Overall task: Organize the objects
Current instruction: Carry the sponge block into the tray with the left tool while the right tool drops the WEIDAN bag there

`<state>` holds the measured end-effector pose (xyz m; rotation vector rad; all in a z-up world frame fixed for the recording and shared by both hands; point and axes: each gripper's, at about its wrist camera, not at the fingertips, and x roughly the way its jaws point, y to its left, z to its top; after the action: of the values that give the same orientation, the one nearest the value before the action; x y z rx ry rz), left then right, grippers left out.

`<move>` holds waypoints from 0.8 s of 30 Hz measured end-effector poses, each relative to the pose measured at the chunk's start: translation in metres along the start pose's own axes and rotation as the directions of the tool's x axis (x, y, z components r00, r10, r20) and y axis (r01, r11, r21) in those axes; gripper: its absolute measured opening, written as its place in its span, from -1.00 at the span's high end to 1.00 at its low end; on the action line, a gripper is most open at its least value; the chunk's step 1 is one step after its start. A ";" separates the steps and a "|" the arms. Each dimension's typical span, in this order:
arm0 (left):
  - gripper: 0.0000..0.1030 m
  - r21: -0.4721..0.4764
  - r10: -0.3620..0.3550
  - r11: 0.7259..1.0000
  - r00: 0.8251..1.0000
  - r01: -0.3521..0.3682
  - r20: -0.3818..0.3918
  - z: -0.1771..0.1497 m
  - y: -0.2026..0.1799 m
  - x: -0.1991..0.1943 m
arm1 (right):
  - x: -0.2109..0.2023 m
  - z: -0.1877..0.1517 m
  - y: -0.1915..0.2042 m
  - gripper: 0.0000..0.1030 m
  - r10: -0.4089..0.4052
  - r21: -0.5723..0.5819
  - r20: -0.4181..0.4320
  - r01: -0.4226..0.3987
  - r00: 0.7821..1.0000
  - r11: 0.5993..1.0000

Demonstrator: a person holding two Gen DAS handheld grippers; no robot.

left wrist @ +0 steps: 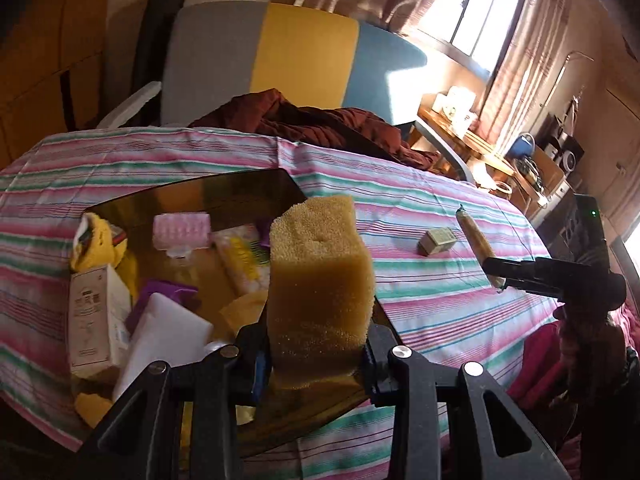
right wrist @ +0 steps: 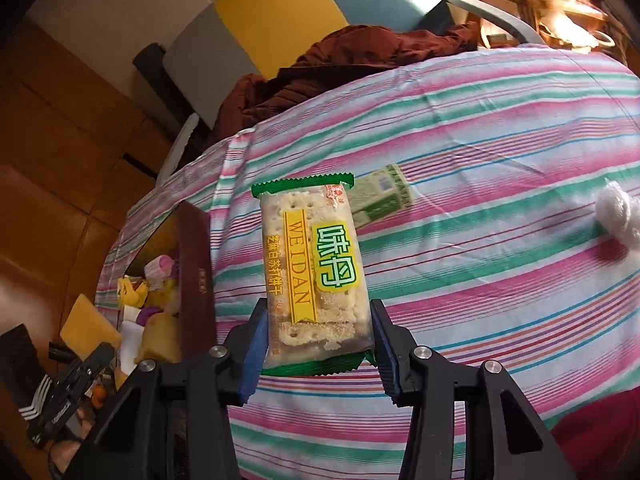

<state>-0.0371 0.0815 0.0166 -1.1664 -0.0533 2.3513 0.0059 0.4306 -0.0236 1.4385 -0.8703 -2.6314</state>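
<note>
My left gripper (left wrist: 316,360) is shut on a tan sponge block (left wrist: 320,276) and holds it upright above the near right part of a dark brown box (left wrist: 224,192) filled with several items. My right gripper (right wrist: 318,340) is shut on a green-edged cracker packet (right wrist: 312,268) marked WEIDAN, held above the striped cloth (right wrist: 480,280). The box (right wrist: 196,268) shows to its left. In the left wrist view the right gripper (left wrist: 496,270) holds the packet edge-on (left wrist: 476,240) at the right.
A small green carton (right wrist: 382,196) lies on the cloth behind the packet; it also shows in the left wrist view (left wrist: 438,240). A white crumpled wad (right wrist: 618,212) lies at the right. A maroon cloth (left wrist: 320,120) and a chair (left wrist: 260,60) stand behind the table.
</note>
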 end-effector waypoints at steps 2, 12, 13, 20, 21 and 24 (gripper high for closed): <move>0.32 -0.032 0.020 0.999 1.000 -0.020 0.012 -0.003 0.015 -0.008 | 0.006 -0.001 0.027 0.06 0.031 -0.057 -0.011 -0.031 0.999 0.998; 0.32 -0.096 0.026 0.995 1.000 -0.027 -0.013 -0.028 0.051 -0.017 | 0.059 -0.012 0.163 0.06 0.101 -0.347 -0.112 -0.134 0.989 0.928; 0.32 -0.098 0.021 0.995 1.000 -0.022 -0.018 -0.030 0.052 -0.015 | 0.064 -0.013 0.174 0.06 0.098 -0.370 -0.119 -0.136 0.988 0.919; 0.23 -0.067 -0.037 0.997 0.997 0.032 -0.071 -0.034 0.040 0.011 | 0.094 -0.012 0.239 0.01 0.099 -0.530 -0.184 -0.184 0.978 0.828; 0.13 -0.071 -0.036 0.997 0.996 0.030 -0.083 -0.036 0.040 0.014 | 0.101 -0.012 0.245 -0.04 0.082 -0.551 -0.188 -0.175 0.979 0.816; 0.10 -0.096 -0.020 0.995 0.995 0.010 -0.097 -0.042 0.047 0.018 | 0.117 -0.011 0.251 -0.48 0.031 -0.564 -0.180 -0.129 0.983 0.816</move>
<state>-0.0341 0.0414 -0.0348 -1.3206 -0.1417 2.2970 -0.1134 0.1822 0.0016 1.3699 -0.0835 -2.3573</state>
